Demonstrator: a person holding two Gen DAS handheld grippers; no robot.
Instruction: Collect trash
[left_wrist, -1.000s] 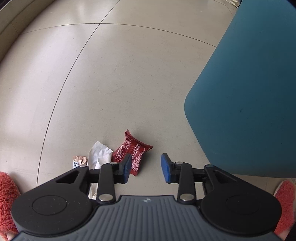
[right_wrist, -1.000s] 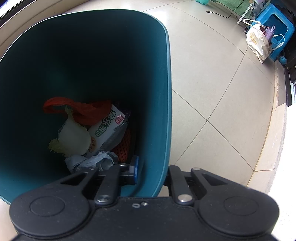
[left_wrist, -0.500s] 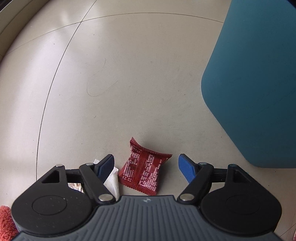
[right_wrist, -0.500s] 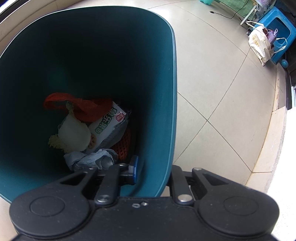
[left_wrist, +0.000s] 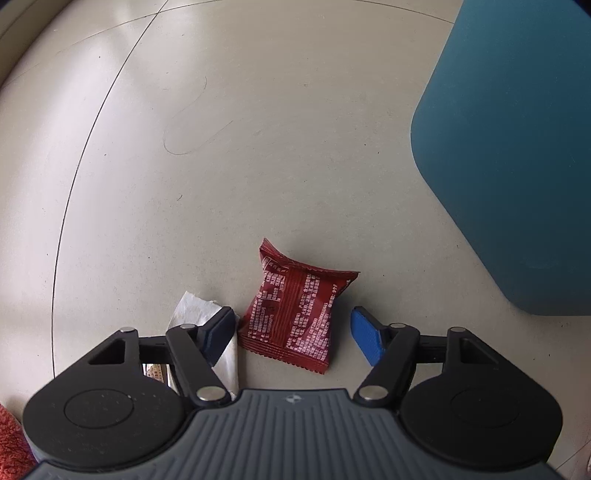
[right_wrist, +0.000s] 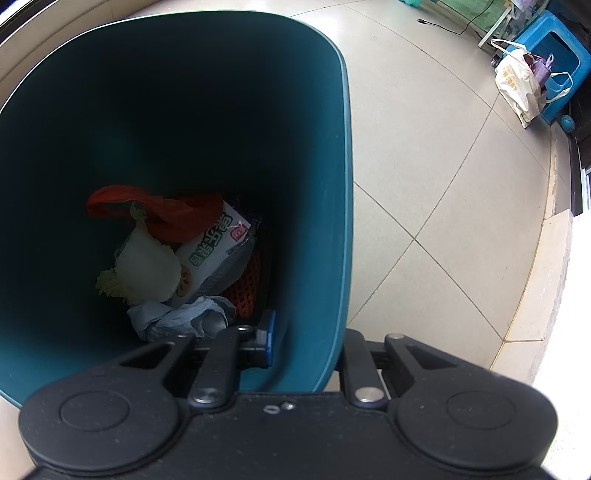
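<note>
A red snack wrapper (left_wrist: 295, 310) lies flat on the tiled floor. My left gripper (left_wrist: 293, 334) is open, with one finger on each side of the wrapper, low over the floor. A white paper scrap (left_wrist: 192, 310) lies under the left finger, with a small printed wrapper (left_wrist: 155, 371) behind it. My right gripper (right_wrist: 306, 339) is shut on the wall of the teal trash bin (right_wrist: 332, 221), one finger inside and one outside. The bin holds several pieces of trash (right_wrist: 177, 254). The bin's outer side (left_wrist: 517, 155) stands to the right in the left wrist view.
A red fuzzy slipper (left_wrist: 11, 439) shows at the lower left corner. A blue plastic stool (right_wrist: 554, 48) with a white tote bag (right_wrist: 517, 88) stands far off at the right. A raised floor ledge (right_wrist: 543, 280) runs along the right side.
My left gripper has opened wider and shifted so the red wrapper now lies between its fingers, and has come lower. The right gripper keeps its hold on the bin.
</note>
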